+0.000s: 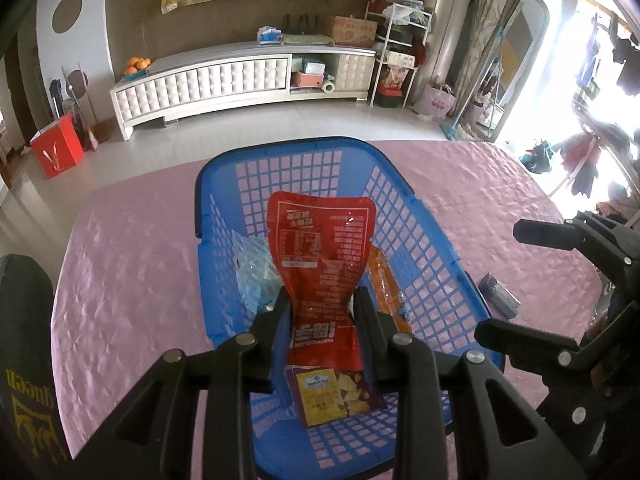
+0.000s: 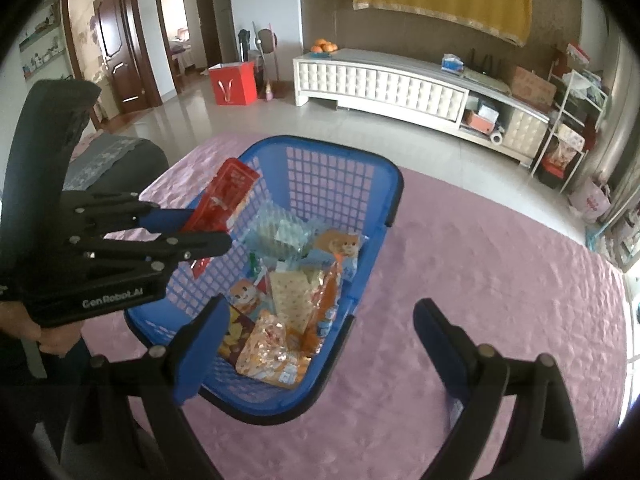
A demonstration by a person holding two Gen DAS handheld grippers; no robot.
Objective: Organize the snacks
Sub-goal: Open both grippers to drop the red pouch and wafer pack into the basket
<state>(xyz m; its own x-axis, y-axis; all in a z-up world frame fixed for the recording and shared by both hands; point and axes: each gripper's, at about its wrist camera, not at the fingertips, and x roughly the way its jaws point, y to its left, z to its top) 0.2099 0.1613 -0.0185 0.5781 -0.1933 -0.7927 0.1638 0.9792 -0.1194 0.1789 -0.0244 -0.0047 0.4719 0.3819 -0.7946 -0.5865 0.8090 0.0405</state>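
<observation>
Snacks (image 2: 280, 304) under red packet (image 1: 320, 256), plain only from right wrist.

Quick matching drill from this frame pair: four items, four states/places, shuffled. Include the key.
Items:
1. red snack packet
2. blue basket
3. right hand-held gripper
4. small dark packet

States/places:
A. on the pink cloth, outside the basket
B. open, nothing between its fingers
C. pinched in the left hand-held gripper, above the basket
D. on the pink cloth, holding several snack packs

Pairs: 1-C, 2-D, 3-B, 4-A
</observation>
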